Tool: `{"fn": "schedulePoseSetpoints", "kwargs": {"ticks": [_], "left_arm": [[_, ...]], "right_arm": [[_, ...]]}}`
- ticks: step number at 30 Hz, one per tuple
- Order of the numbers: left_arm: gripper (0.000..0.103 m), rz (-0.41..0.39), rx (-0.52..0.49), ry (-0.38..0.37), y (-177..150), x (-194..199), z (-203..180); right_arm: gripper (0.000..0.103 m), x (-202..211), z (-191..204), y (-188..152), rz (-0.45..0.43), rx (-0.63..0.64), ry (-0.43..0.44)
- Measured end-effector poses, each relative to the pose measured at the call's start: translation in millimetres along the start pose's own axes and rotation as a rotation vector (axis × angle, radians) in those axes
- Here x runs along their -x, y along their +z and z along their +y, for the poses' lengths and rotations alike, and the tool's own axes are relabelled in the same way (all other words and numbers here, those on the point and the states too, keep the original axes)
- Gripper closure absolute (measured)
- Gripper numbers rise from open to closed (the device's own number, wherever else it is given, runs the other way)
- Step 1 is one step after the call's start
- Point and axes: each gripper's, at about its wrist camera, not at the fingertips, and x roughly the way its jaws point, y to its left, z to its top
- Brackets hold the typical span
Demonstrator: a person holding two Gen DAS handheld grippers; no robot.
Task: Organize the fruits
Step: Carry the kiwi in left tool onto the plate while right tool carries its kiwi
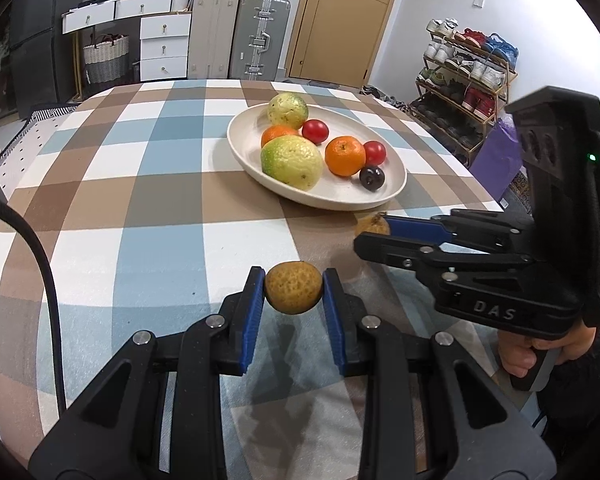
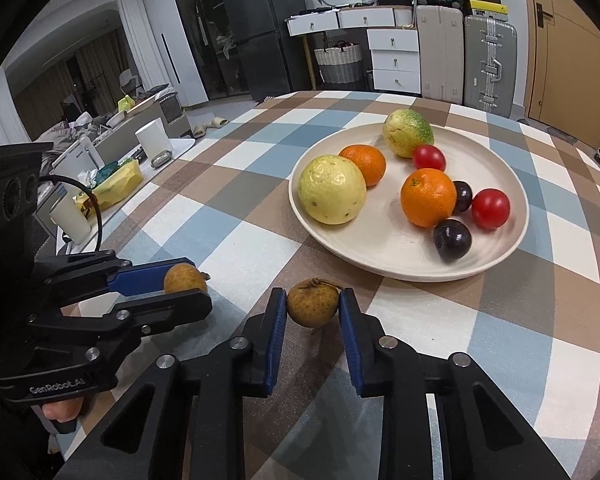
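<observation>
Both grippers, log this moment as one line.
left gripper: shut on longan | right gripper: shut on stemmed longan | plate: other fruit

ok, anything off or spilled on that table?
Nothing stands out. The plate sits flat with its fruit inside, nothing spilled. The left gripper and right gripper are each shut on a small brown fruit.
</observation>
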Motion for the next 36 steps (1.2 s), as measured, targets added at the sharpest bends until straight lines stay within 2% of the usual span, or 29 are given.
{"fn": "schedulePoseSetpoints", "kwargs": {"ticks": [17,25,36], "left_arm": [[0.077,-0.077,-0.042,0.001,42.1,-12.4,-28.5],[0.077,-0.119,-0.024,-0.019,60.1,-31.2,-35.8],[0.077,-0.153,-0.047,-0.008,76.7,-61.9,-48.2]], "right_arm": [[0.075,44.9,-41.4,6.2,-0.149,-0.070,-0.050],[0.075,46.4,-62.2,11.9,-0.180,-0.094,-0.075],[0.075,36.4,-82.7,24.3,-0.226,-0.126,-0.083]]}}
